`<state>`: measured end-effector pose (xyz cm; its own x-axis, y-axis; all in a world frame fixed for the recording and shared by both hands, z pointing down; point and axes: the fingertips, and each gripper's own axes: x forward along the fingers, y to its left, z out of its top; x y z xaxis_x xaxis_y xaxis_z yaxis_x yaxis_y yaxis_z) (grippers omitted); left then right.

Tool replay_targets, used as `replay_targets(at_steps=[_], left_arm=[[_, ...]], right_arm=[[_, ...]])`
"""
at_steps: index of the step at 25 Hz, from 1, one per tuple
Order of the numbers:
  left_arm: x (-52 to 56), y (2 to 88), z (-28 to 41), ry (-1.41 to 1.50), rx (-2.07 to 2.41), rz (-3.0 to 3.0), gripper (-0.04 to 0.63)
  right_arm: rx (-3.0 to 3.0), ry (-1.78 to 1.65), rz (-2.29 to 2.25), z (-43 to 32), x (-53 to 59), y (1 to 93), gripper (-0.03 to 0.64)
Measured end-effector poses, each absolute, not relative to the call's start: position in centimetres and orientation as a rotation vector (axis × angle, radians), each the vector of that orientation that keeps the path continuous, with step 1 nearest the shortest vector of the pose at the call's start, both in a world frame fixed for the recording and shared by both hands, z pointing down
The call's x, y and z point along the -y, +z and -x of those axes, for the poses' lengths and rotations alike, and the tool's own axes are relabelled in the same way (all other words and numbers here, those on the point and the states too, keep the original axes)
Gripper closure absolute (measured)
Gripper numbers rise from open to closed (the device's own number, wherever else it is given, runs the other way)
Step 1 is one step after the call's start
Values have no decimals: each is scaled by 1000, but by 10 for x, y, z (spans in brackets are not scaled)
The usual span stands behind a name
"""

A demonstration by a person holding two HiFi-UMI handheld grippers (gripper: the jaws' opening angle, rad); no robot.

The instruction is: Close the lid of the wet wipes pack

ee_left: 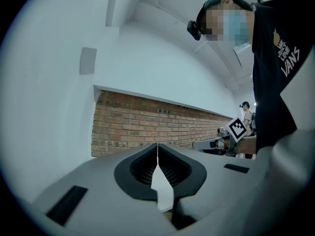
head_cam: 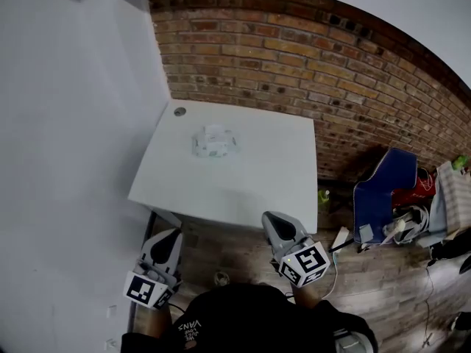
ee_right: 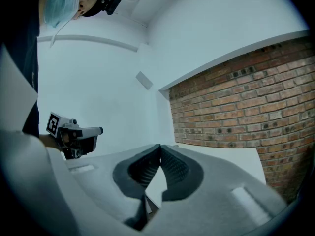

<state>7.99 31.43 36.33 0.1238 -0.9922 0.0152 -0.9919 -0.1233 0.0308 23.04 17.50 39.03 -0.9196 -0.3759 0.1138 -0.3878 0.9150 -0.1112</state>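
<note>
Evidently the reach hasn't started: the left grey two-jaw gripper [head_cam: 169, 236] and the right grey two-jaw gripper [head_cam: 273, 219] hang by the person's body, below the near edge of the white square bench [head_cam: 272, 169], each w/ jaws pressed together on nothing. To do it well, one gripper should come in over the pack, drop flat onto the flap & press till it seats; the other could steady the pack's end. The pale, crinkly rectangular wet wipes pack [head_cam: 215, 143] lies mid-bench, well apart from both. A whiter patch on top is prob. the lid; whether it's open or shut is too small to tell.

The wipes pack [head_cam: 215, 143] lies on the table [head_cam: 257, 190], wall [head_cam: 309, 57] behind.
</note>
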Motion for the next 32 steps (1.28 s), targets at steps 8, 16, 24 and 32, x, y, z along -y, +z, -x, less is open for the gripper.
replay_targets(at_steps=[8, 16, 24, 32], left_arm=[[-313, 373, -39, -25, 2017, -2352, 592], [-308, 381, -19, -49, 2013, -2357, 592], [-289, 379, 13, -74, 2089, -2299, 592], [-233, 373, 34, -90, 2100, -2311, 592]], right_arm=[[2959, 207, -675, -205, -178, 395, 618], [2957, 194, -673, -184, -167, 396, 618], [2968, 212, -611, -146, -133, 397, 618], [2964, 221, -580, -118, -76, 398, 618]])
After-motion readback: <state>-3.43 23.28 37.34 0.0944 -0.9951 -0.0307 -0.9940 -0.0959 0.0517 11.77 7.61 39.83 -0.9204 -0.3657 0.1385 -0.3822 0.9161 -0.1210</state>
